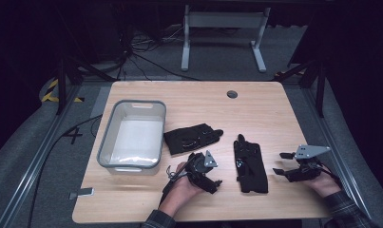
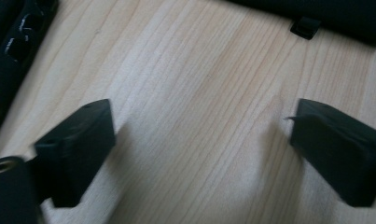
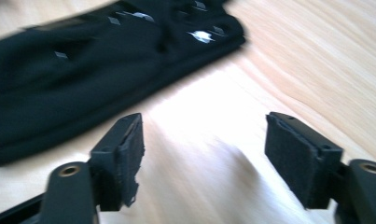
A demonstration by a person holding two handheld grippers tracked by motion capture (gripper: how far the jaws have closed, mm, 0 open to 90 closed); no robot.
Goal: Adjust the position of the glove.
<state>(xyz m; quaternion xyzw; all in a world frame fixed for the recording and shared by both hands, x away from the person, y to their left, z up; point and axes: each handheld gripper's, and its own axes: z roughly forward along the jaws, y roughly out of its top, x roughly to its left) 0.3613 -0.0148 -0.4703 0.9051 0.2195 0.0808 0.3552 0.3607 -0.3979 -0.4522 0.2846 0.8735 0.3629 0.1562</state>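
Two black gloves lie on the wooden table (image 1: 255, 109). One glove (image 1: 193, 137) lies crosswise near the middle, the other glove (image 1: 250, 165) lengthwise to its right. My left gripper (image 1: 209, 178) hovers low between them, open and empty. In the left gripper view its jaws (image 2: 202, 140) stand wide over bare wood, with one glove (image 2: 8, 46) at the left edge and another glove (image 2: 330, 14) at the top right. My right gripper (image 1: 282, 164) is open just right of the lengthwise glove. The right gripper view shows that gripper (image 3: 204, 149) empty, with that glove (image 3: 92, 65) ahead and to the left.
A grey-rimmed plastic bin (image 1: 114, 137) with pale walls stands on the table's left part. A round cable hole (image 1: 232, 94) sits near the far edge. A small grey clip (image 1: 83, 192) lies at the front left corner. Beyond the table stands a white desk frame (image 1: 222, 28).
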